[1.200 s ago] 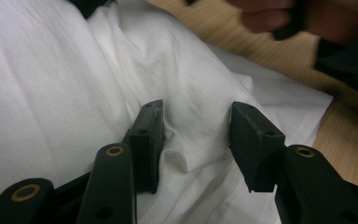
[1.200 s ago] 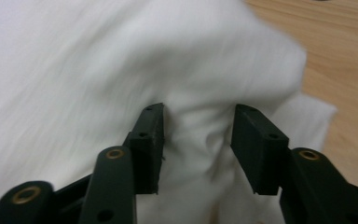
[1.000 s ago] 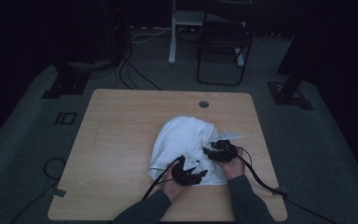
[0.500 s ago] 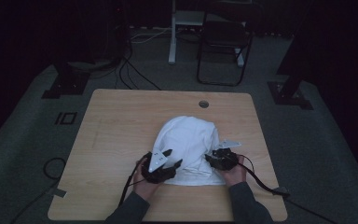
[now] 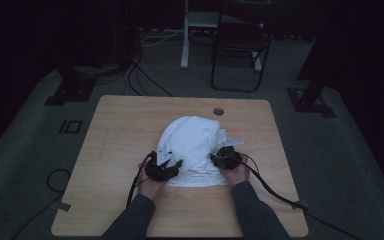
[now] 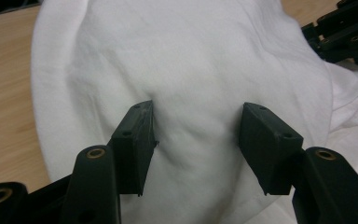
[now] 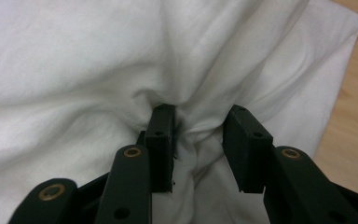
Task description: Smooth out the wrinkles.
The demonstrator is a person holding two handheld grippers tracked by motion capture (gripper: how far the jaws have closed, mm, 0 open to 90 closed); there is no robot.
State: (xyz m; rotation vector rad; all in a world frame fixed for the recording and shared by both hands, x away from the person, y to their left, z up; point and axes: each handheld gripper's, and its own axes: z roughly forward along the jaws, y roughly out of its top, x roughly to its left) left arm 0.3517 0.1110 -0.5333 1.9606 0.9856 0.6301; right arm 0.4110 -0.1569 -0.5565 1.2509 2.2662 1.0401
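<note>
Right now, working a white cloth (image 5: 195, 145) heaped mid-table (image 5: 120, 130), near edge toward the person. Left gripper (image 6: 196, 126) open: jaws spread wide, tips resting on smooth cloth near its left rim, nothing pinched. Right gripper (image 7: 198, 126) on the cloth's right side, jaws just been closing, with a ridge of fabric bunched between them and creases radiating from the tips; looks like a grip on that fold, both pads seemingly touching it.

Judgement on doing the step well:
- Finish the right pinch before pulling; otherwise likely to slip off thin fabric.
- Catch one layer or a hem on the left, not a flat patch. Push tips down, then close.
- Pull hands apart low and level to spread, not lift.

Material: soft, thin woven cotton by the look, matte, limp, several layers folded over, domed hump in the middle, loose corner sticking out right. Tabletop light wood grain, smooth, so the cloth probably slides easily.
</note>
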